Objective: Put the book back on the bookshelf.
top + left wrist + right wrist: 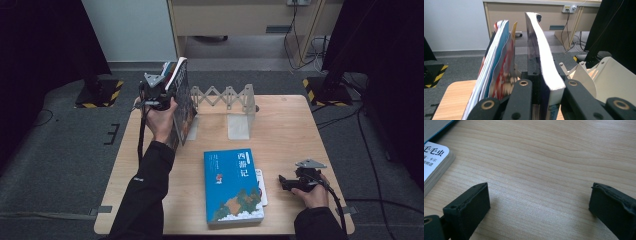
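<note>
My left gripper (165, 91) is raised over the table's far left corner, shut on a thick book (183, 100) that it holds upright. In the left gripper view the book's white page edge (543, 67) runs between the two black jaws of the left gripper (545, 86). Thin colourful books (499, 72) stand just outside the left jaw. My right gripper (290, 183) rests low at the table's near right, open, with bare wood between the jaws of the right gripper (539, 202).
A blue book (232, 185) lies flat at the near middle on top of a small white book (261, 186), whose corner (434, 161) sits left of the right jaws. An expanding book rack (225, 96) with white end plates (239, 125) stands at the table's far middle.
</note>
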Tool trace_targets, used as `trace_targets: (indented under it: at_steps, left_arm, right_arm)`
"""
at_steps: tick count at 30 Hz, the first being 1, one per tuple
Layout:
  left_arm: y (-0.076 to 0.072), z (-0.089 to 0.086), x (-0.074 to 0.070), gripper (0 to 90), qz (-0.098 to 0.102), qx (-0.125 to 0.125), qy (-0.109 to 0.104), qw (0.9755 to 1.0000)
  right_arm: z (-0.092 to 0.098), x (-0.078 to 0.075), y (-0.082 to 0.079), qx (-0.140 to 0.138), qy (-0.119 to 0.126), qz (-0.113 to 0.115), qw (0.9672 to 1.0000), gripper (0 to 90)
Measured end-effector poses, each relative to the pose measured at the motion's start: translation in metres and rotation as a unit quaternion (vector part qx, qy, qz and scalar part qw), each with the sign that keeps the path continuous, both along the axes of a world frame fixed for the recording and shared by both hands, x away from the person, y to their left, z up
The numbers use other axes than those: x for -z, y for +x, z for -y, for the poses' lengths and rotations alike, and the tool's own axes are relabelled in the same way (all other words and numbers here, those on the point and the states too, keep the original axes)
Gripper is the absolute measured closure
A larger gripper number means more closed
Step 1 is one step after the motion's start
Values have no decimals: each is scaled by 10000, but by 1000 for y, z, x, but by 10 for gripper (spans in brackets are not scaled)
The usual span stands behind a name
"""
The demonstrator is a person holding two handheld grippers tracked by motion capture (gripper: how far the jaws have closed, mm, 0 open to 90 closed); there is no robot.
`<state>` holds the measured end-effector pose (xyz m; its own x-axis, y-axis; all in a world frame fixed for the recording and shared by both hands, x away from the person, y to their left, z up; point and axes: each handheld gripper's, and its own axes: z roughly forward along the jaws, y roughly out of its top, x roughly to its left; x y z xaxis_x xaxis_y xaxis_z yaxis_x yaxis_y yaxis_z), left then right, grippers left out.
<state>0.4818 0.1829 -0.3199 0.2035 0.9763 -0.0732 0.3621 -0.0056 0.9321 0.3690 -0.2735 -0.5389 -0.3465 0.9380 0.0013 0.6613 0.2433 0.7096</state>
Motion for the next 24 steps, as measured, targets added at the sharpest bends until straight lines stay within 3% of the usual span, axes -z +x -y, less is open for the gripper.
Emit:
trace_targets:
  at_steps: [10,18,24]
  left_arm:
    - [-2,-1,4,822,33,42,93,9999]
    - [-5,4,-5,822,133,126,-4,9998]
    - [-3,7,-1,823,39,61,-57,10000]
  right_arm:
    - [0,0,0,-2,2,-2,10000,35]
    - [0,0,0,-7,-3,-6,10000,35]
    - [0,0,0,-6,-3,-7,10000,35]
